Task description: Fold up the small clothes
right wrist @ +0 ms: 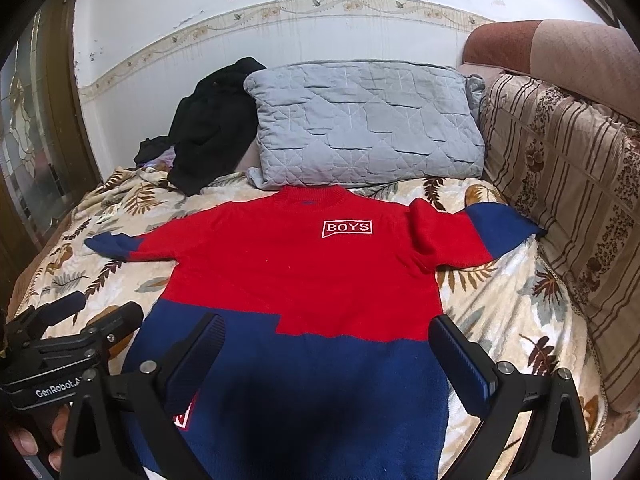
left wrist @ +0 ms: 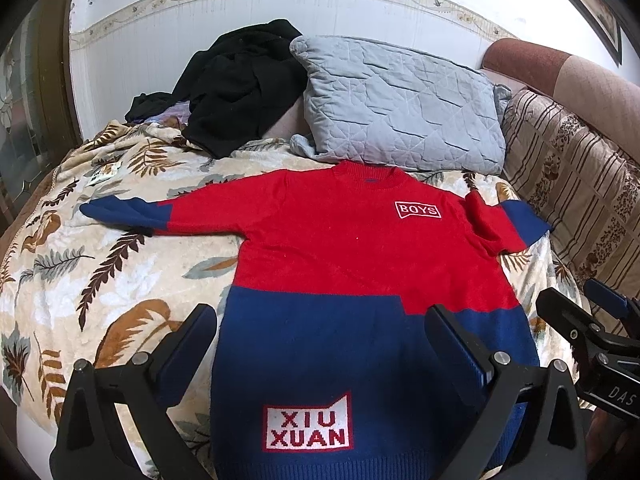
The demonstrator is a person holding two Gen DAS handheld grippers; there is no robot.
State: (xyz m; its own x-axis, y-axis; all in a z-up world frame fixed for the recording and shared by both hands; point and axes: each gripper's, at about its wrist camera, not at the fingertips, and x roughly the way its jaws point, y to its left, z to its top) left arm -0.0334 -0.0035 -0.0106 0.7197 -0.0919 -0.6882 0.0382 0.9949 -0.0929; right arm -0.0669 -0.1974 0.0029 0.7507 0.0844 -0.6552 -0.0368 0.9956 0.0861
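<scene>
A small red and blue sweater lies flat, front up, on the leaf-print blanket, collar away from me, with "BOYS" on the chest and "XIU XUAN" near the hem. Both sleeves are spread out sideways. It also shows in the right wrist view. My left gripper is open and empty above the hem's left part. My right gripper is open and empty above the hem's right part. The right gripper also shows at the left wrist view's right edge, and the left gripper at the right wrist view's left edge.
A grey quilted pillow lies behind the collar. A heap of black clothes sits at the back left. A striped brown cushion lines the right side. A white wall is behind the bed.
</scene>
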